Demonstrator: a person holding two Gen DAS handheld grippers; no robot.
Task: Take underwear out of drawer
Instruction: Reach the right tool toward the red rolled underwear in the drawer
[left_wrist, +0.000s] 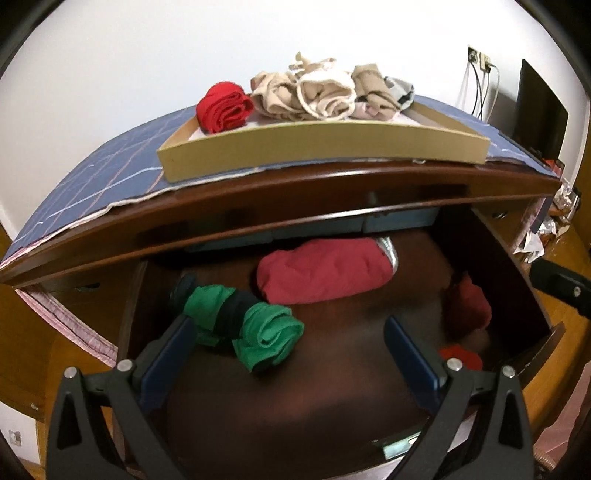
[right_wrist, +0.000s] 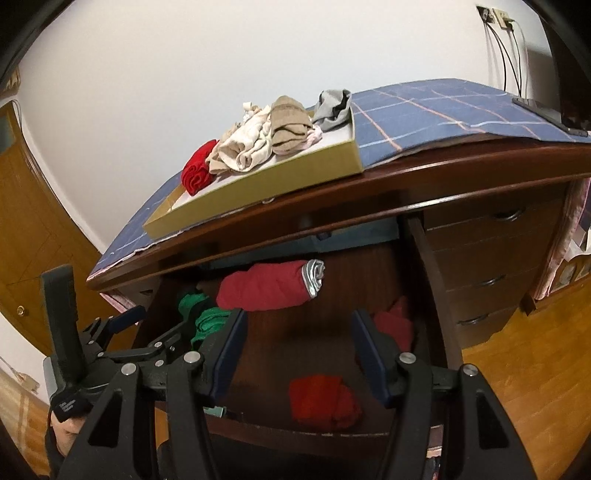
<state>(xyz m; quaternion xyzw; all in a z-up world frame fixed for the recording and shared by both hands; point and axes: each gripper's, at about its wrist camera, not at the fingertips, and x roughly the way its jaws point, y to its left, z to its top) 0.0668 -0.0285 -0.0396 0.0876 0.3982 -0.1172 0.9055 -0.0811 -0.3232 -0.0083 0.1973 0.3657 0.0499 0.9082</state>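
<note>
Both tongs (left_wrist: 288, 343) (right_wrist: 299, 343) gape (empty) over the drawer (left_wrist: 532, 295)

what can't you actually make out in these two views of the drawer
- Back of the open drawer, both views: hidden under the overhanging desk top.
- Dark red garment at the drawer's right, left wrist view: blurred, its shape unclear.
- Bright red piece, left wrist view: mostly hidden behind the left gripper's finger.
- Green roll, right wrist view: partly covered by both grippers.
- Drawer's front edge, both views: blocked by gripper bodies.
</note>
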